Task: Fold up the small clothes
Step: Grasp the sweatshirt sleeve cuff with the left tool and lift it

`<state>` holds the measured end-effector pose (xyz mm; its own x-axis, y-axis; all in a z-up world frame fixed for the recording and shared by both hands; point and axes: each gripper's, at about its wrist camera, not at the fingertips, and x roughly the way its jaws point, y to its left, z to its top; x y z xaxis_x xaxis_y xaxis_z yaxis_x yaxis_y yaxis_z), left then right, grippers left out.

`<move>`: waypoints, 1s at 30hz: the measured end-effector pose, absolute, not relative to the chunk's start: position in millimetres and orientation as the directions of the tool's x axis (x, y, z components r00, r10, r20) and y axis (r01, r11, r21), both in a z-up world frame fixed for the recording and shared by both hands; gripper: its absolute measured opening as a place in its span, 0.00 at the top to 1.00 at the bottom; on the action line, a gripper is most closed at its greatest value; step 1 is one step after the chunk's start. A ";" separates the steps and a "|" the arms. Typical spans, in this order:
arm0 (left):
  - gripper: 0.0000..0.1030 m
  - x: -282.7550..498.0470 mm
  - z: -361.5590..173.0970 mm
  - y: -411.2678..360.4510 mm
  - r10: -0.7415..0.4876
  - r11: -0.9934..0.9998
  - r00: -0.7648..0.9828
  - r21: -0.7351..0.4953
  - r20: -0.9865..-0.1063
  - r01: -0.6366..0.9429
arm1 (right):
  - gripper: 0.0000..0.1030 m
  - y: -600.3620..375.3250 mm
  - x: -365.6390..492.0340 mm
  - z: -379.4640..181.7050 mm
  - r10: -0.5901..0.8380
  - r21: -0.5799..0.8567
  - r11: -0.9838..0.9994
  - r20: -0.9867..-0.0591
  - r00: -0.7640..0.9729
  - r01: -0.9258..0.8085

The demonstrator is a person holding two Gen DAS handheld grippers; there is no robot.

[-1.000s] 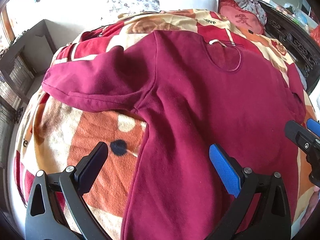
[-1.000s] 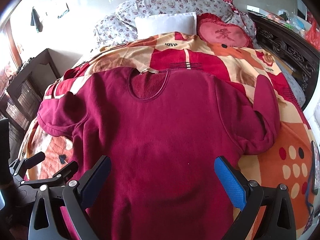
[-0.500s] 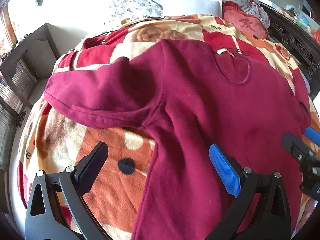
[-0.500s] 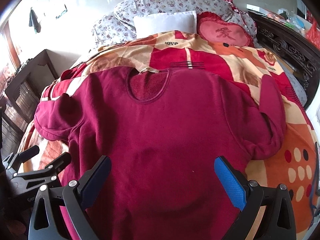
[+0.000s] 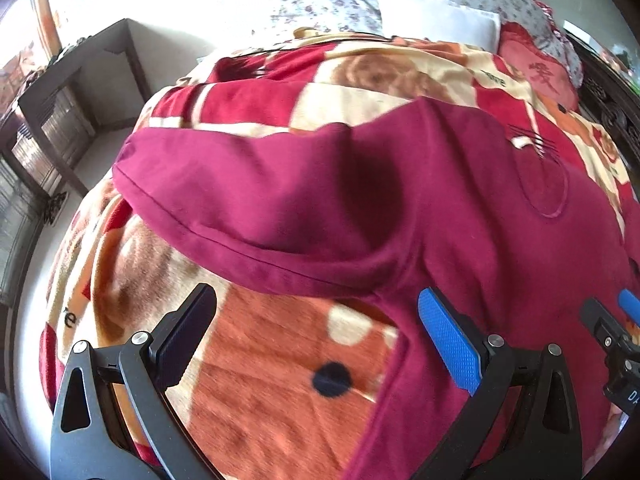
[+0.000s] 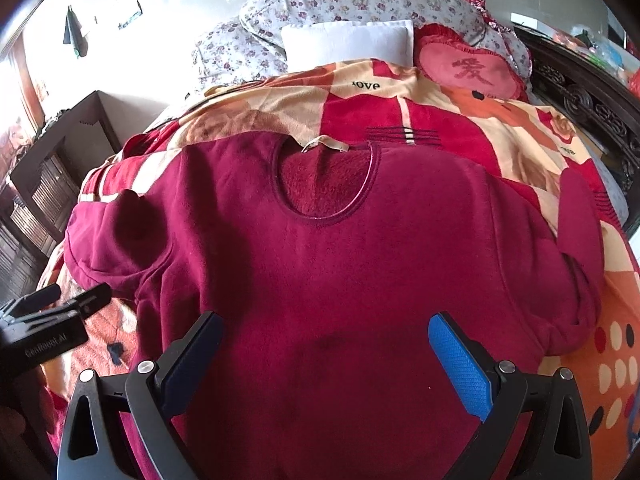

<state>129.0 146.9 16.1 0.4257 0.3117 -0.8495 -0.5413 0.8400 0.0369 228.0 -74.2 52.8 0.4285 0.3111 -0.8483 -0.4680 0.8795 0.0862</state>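
Left wrist view is giving me the maroon sweatshirt (image 5: 460, 208) lying flat and face up on the patterned fleece blanket (image 5: 272, 364), and I'm hovering the left gripper (image 5: 316, 340) over the garment's armpit, where the sleeve (image 5: 248, 200) is stretching out to the left. Its jaws are standing wide apart with nothing between them; the black finger is hanging over bare blanket, the blue-padded finger (image 5: 448, 344) over the sweatshirt's side edge. At the right edge the right gripper (image 5: 612, 320) is poking into frame.

Over on the right wrist view, I'm looking straight up the sweatshirt's body toward the round neckline (image 6: 326, 184) (a pale label is showing at the back of the collar). The right gripper (image 6: 324, 364) is also spread wide and gripping nothing, both fingers hanging above the lower chest. The other sleeve (image 6: 576, 264) is bending back on itself at the blanket's right side. Beyond the collar a white pillow (image 6: 348, 42) and a red heart cushion (image 6: 468, 70) are sitting at the head of the bed, and the left gripper (image 6: 56, 300) is showing at the left edge.
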 end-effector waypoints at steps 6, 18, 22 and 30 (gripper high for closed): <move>0.01 124.8 15.5 189.2 0.300 0.800 0.414 -0.010 -0.859 -0.601 | 0.01 -63.8 231.2 47.0 0.313 0.081 0.869 -0.854 0.415 -0.488; 0.25 97.6 -1.9 344.9 0.256 0.566 0.387 -0.187 -0.886 -0.803 | 0.01 -49.7 234.6 45.8 0.338 0.108 0.852 -0.860 0.382 -0.512; 0.33 91.9 -16.2 385.5 0.246 0.467 0.394 -0.248 -0.886 -0.849 | 0.01 -42.9 234.4 43.1 0.330 0.094 0.843 -0.868 0.372 -0.529; 0.33 115.6 -28.3 419.5 0.308 0.456 0.372 -0.208 -0.876 -0.865 | 0.01 -34.4 238.1 36.6 0.315 0.087 0.840 -0.881 0.352 -0.535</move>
